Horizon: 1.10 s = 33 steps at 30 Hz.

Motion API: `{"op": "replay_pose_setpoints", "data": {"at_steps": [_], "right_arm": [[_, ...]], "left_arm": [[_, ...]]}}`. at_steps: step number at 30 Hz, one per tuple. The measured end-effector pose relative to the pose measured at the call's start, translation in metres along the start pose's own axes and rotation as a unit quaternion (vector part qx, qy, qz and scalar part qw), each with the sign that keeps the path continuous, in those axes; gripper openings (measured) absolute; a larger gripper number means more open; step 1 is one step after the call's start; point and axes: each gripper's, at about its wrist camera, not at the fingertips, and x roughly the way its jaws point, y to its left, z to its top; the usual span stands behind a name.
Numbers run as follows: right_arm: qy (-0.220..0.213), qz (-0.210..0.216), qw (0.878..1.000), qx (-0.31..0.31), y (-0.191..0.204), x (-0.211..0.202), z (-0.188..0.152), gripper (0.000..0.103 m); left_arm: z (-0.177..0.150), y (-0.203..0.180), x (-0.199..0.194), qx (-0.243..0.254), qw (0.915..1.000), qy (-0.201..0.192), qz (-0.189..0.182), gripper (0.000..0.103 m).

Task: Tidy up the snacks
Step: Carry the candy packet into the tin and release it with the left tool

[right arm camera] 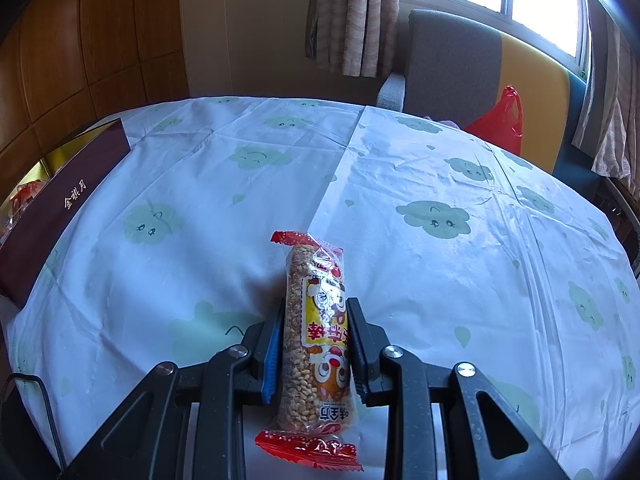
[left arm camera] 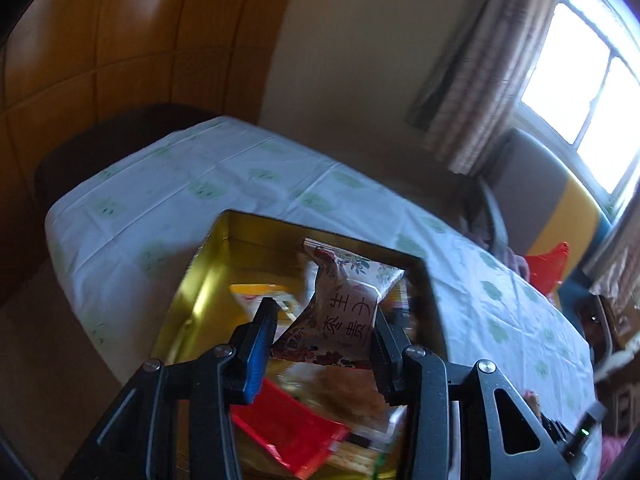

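While the left claw [left arm camera: 324, 320] stands part open around a floral pastry packet [left arm camera: 344, 308] that touches only its right finger, that packet hangs over the open gold-lined tin [left arm camera: 208, 264], above the snacks already inside. Right claw [right arm camera: 316, 336] is clamped on a puffed-grain bar [right arm camera: 316, 320], held above the near edge of the worktop [right arm camera: 440, 184].

Risks, as judged: the loosely held packet may slip and land askew; the bar's slick wrapper may slide lengthwise.

Writing: packet reads 早生贵子, sideways; tin wall reads 金秋月; bar partly legible, 味全坊.
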Motion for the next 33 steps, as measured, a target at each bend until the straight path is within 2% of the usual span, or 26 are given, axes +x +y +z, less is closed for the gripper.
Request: {"op": "replay_pose_setpoints", "data": {"at_steps": [2, 8, 13, 23, 33], "right_arm": [[0.000, 0.000, 1.000, 0.000, 0.000, 0.000, 0.000, 0.029], [0.000, 0.000, 1.000, 0.000, 0.000, 0.000, -0.001, 0.029], [-0.001, 0.002, 1.000, 0.002, -0.001, 0.000, 0.000, 0.029], [-0.003, 0.007, 1.000, 0.006, -0.002, 0.000, -0.001, 0.030], [-0.003, 0.001, 1.000, 0.002, 0.001, 0.000, -0.001, 0.029]], "left_arm": [[-0.002, 0.002, 0.014, 0.001, 0.9999, 0.015, -0.005, 0.044], [-0.007, -0.029, 0.065, 0.048, 0.9973, 0.055, -0.009, 0.047], [-0.012, -0.031, 0.098, 0.047, 0.9947, 0.085, 0.033, 0.047], [-0.040, -0.033, 0.062, 0.073, 0.9920, 0.041, 0.095, 0.047], [-0.064, -0.063, 0.032, 0.100, 0.9921, 0.028, 0.069, 0.049]]}}
